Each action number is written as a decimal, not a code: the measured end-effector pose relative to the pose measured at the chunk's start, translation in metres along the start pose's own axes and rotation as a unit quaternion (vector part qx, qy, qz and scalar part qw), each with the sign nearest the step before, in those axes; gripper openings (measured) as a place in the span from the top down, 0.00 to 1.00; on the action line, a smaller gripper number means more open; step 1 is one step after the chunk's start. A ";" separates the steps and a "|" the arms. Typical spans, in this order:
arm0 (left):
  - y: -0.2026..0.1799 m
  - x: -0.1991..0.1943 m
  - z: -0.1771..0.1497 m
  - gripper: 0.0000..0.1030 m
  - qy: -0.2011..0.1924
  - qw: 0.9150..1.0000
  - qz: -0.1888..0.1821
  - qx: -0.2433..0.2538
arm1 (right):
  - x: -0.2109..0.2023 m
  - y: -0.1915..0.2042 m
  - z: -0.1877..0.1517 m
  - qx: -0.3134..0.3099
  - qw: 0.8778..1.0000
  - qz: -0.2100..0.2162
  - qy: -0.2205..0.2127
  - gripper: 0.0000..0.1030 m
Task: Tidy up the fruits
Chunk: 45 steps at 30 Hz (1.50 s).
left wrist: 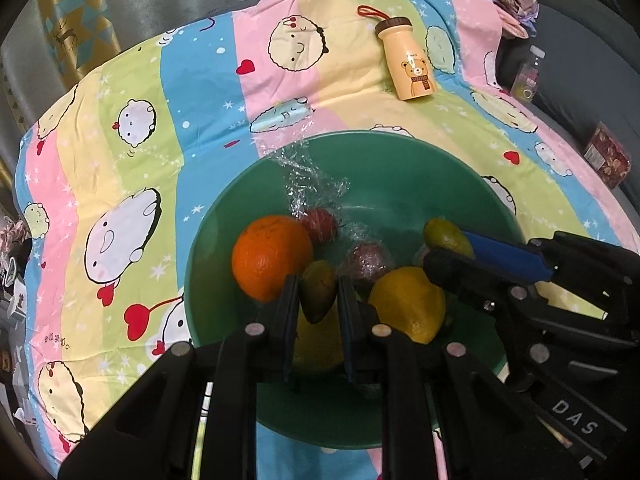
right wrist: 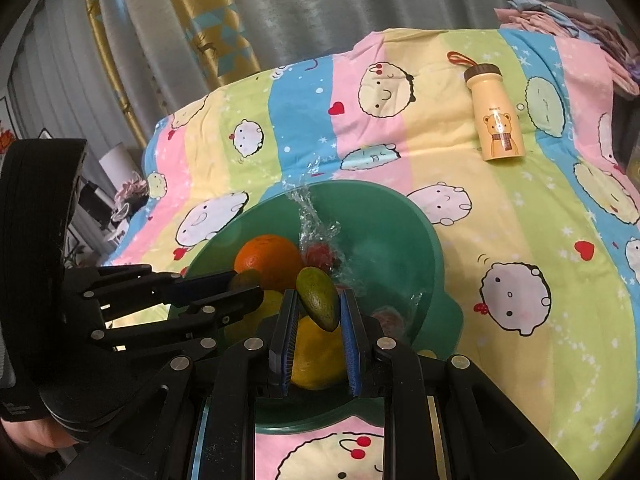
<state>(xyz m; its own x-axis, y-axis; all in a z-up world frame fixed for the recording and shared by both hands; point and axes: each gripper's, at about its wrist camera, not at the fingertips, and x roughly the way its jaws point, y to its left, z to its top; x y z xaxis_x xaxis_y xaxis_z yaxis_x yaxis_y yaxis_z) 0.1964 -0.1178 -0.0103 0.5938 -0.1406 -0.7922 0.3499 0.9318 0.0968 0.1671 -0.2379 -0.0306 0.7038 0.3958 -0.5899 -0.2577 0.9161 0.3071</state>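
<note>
Both grippers hang over a green bowl [left wrist: 400,184] that sits on a cartoon-print cloth [left wrist: 120,152] spread over the table. The left gripper [left wrist: 318,296] has its jaws clamped on a small green-brown mango [left wrist: 318,294], which sits tilted between the blue pads with its narrow tip pointing down and its upper end rising just above the fingertips; it is held above the fruit already in the bowl. The right gripper [right wrist: 318,304] likewise has its jaws closed on a second small green mango [right wrist: 318,298], also tilted, its rounded top standing clear above the pads and its pointed end down between them. In the left wrist view that right gripper reaches in from the right, its mango showing yellow-green at the fingertips. Inside the bowl, an orange [left wrist: 272,258] lies at the left, touching the left-hand mango's side in the picture, and a yellow lemon [left wrist: 408,304] lies just right of the left jaws. Two dark red fruits in crinkled clear plastic wrap [left wrist: 316,184] lie farther back in the bowl, the wrap trailing up over the far rim. Well apart, on the cloth beyond the bowl, a yellow bottle with a bear picture [left wrist: 408,60] lies on its side.
</note>
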 end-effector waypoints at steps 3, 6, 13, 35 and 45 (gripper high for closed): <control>0.000 0.001 0.000 0.82 0.004 1.000 0.004 -0.002 | -0.002 -0.001 0.000 0.002 1.000 0.004 -0.002 0.78; -0.001 0.001 0.000 0.81 0.007 1.000 0.008 0.000 | -0.003 -0.002 0.001 0.004 1.000 0.006 -0.002 0.78; -0.001 0.001 0.000 0.80 0.008 1.000 0.014 -0.001 | -0.002 -0.002 0.001 0.005 1.000 0.004 -0.001 0.78; 0.017 -0.043 0.002 0.14 -0.035 0.998 0.036 -0.041 | -0.037 -0.011 0.013 0.013 0.999 -0.049 -0.010 0.15; 0.033 -0.104 0.001 0.00 -0.066 0.991 0.054 -0.107 | -0.081 -0.006 0.028 0.057 0.996 -0.068 0.006 0.01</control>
<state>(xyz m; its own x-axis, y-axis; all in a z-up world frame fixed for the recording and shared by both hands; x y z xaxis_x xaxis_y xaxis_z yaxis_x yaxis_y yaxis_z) 0.1469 -0.0723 0.0762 0.7137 -0.0658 -0.6973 0.1263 0.9914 0.0357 0.1305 -0.2776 0.0366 0.7198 0.2690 -0.6400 -0.0832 0.9487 0.3051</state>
